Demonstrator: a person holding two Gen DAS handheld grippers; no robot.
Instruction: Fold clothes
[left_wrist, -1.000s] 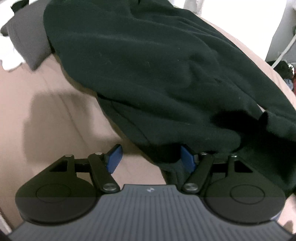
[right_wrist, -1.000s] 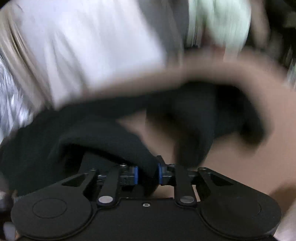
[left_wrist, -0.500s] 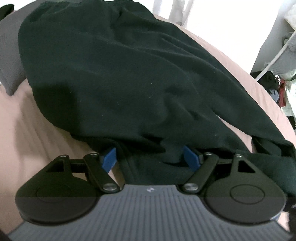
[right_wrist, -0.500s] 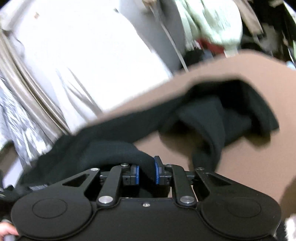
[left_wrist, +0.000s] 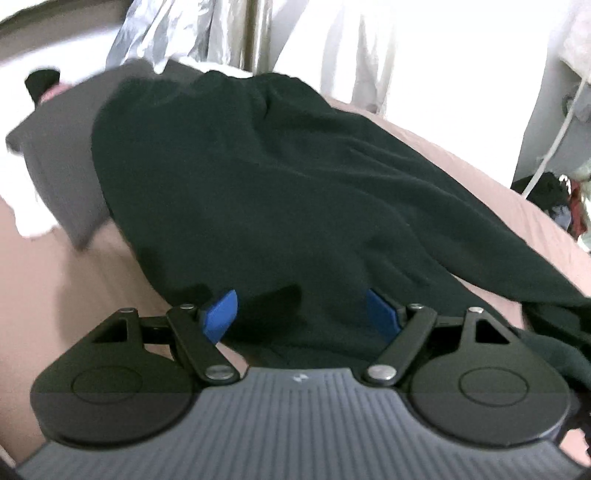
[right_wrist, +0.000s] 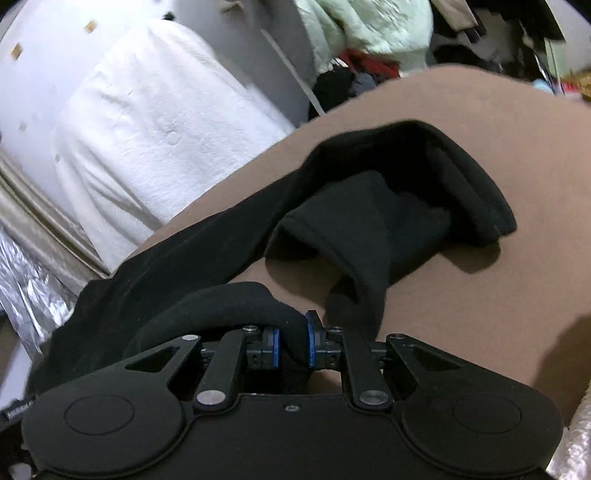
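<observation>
Garment: a big dark top (left_wrist: 280, 192) is being spread out on the bed (left_wrist: 66, 295), which is covered by a pinkish-brown sheet. In the left wrist view, most of it is lying fairly flat, with soft bumps in the cloth.

Sleeve end: in the right wrist view, a long dark part (right_wrist: 399, 206) of the same top is lying on the sheet, and its far end is curled over on itself (it may be a sleeve or a hood; which one cannot be told).

Left tongs (left_wrist: 303, 314): these are being held wide apart over the near edge of the top. Dark cloth is lying between the blue pads (left_wrist: 219, 314), but it is not being pinched.

Right tongs (right_wrist: 291, 349): these are being kept nearly closed, and a thick roll of dark cloth is being squeezed between them.

Done: the body of the top looks laid out on the bed.

Left to do: no neat fold is seen yet. The long part probably has to be brought over the body, and then the top folded smaller.

Other things: a grey pillow (left_wrist: 59, 155) is lying behind the top, and more clothes (right_wrist: 362, 33) are piled beside the bed.
</observation>
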